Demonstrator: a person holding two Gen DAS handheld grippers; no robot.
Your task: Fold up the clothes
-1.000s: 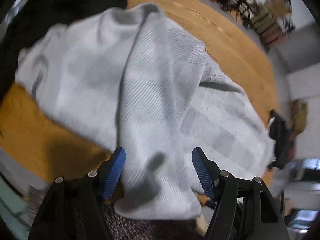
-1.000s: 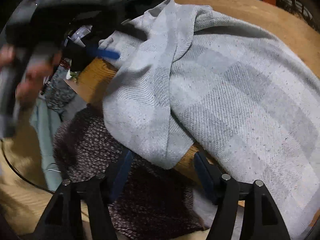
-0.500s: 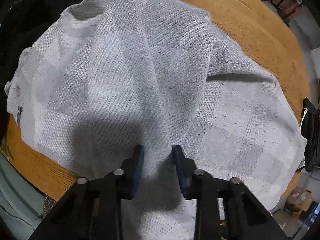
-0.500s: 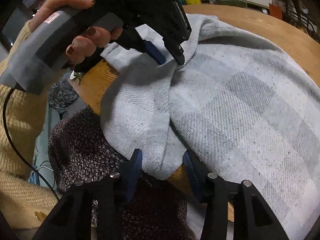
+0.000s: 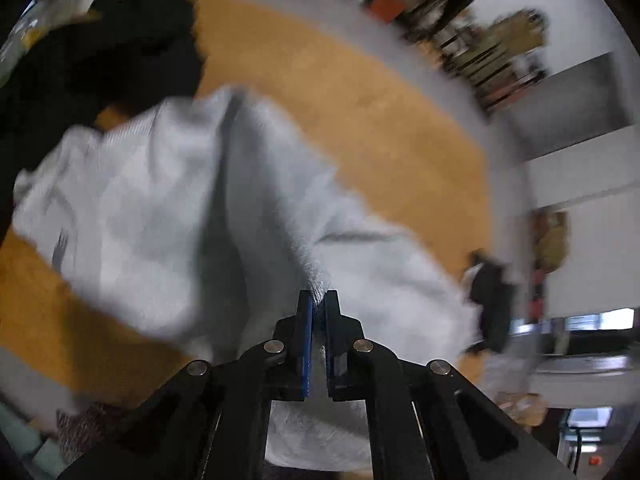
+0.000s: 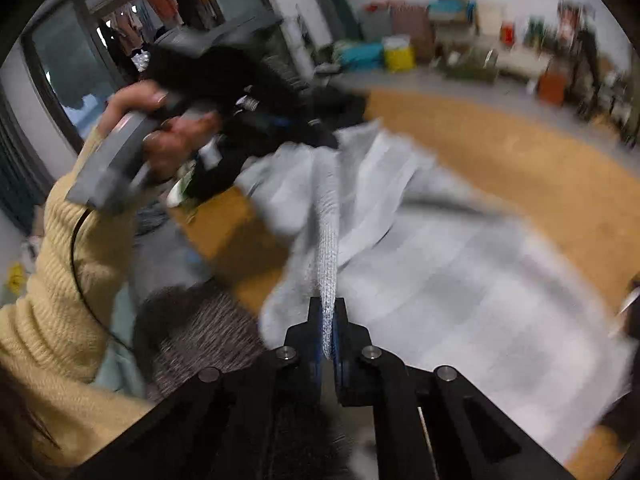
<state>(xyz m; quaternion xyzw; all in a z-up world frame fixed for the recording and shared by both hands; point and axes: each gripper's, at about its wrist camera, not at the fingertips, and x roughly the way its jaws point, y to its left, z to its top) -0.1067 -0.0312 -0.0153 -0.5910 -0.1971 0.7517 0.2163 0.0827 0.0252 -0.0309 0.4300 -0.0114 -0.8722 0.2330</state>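
A light grey knit garment (image 5: 168, 216) with paler check bands lies spread over the round wooden table (image 5: 360, 92). My left gripper (image 5: 318, 300) is shut on a pinched ridge of that cloth and holds it raised off the table. In the right wrist view the same grey garment (image 6: 460, 280) is gripped at its near edge by my right gripper (image 6: 328, 312), shut on a thin fold that stretches up and away. The left gripper (image 6: 304, 136), held by a person's hand (image 6: 172, 136), shows there at the far end of that raised fold.
A black garment (image 5: 112, 52) lies on the table's far left. A dark speckled knit (image 6: 200, 328) sits below the table's near edge, beside a yellow sleeve (image 6: 68, 300). A dark bag (image 5: 492, 300) hangs off the table's right rim. Cluttered shelves line the far wall.
Both grippers closed from open onto the grey garment and rose, lifting its near edge off the table. The views tilted up, so more of the room shows.
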